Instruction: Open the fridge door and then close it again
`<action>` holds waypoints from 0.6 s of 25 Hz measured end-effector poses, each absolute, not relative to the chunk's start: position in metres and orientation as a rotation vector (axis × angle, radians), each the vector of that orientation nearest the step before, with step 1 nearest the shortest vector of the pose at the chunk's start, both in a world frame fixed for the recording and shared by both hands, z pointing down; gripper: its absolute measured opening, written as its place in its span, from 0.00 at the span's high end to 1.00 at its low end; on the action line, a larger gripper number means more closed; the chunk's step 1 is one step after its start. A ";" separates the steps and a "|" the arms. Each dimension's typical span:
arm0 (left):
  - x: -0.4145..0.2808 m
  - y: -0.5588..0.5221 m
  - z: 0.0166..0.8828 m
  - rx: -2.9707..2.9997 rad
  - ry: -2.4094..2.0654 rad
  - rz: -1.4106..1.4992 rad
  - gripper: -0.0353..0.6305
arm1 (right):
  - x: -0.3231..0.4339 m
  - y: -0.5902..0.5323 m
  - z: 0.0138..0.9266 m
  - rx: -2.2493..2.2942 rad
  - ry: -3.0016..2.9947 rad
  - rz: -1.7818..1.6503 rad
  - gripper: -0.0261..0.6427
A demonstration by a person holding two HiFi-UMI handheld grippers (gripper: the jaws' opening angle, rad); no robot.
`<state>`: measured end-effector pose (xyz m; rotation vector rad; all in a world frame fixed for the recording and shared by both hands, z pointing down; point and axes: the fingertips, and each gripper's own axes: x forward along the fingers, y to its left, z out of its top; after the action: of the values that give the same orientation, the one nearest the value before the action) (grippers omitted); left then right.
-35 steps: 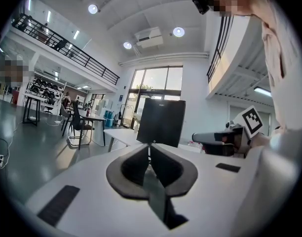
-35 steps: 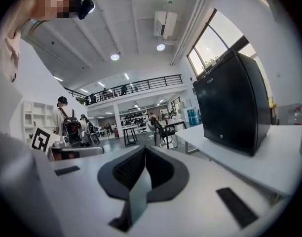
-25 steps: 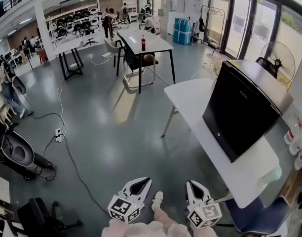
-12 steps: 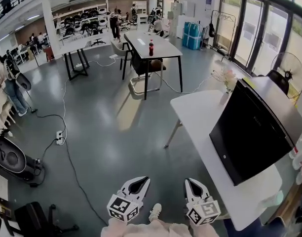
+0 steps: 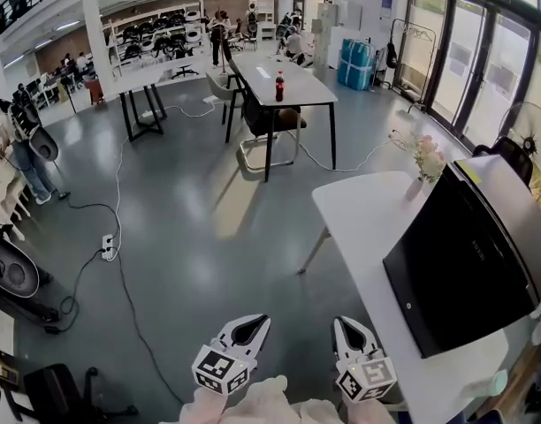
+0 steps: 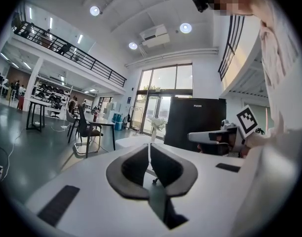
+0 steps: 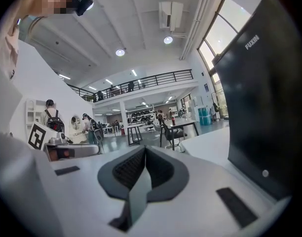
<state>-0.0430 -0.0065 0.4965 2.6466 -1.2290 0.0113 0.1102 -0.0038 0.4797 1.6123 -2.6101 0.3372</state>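
Observation:
A black mini fridge (image 5: 472,263) stands with its door closed on a white table (image 5: 363,208) at the right of the head view. My left gripper (image 5: 262,320) and right gripper (image 5: 339,323) are held side by side low in that view, over the grey floor and short of the table. Both are shut with nothing between the jaws. In the left gripper view the left gripper (image 6: 149,146) points toward the table with the fridge (image 6: 198,122) ahead on the right. The right gripper (image 7: 144,148) has the fridge door (image 7: 269,98) close at its right.
A vase of pale flowers (image 5: 427,159) stands on the white table behind the fridge. Farther off is a table with a red bottle (image 5: 279,85) and a chair (image 5: 275,122). Cables (image 5: 111,237) cross the floor at left. A fan (image 5: 529,140) and glass doors are at right.
The whole view has shifted: the fridge and its table have slid toward the right edge and lower. Both grippers keep the same place in the picture and stay shut.

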 end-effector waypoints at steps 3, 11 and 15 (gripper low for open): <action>-0.041 -0.025 0.502 2.640 -1.233 0.011 0.93 | 0.110 -0.021 0.486 1.604 -2.613 0.347 0.94; -0.037 -0.063 0.511 2.612 -1.248 -0.010 0.93 | 0.105 -0.057 0.490 1.560 -2.629 0.338 0.94; -0.028 -0.072 0.513 2.611 -1.228 -0.020 0.93 | 0.107 -0.062 0.490 1.550 -2.625 0.331 0.94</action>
<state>-0.0275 -0.0723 0.5130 2.6113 -1.2278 -0.0204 0.1069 -0.0621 0.4902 1.5505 -2.6248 0.3312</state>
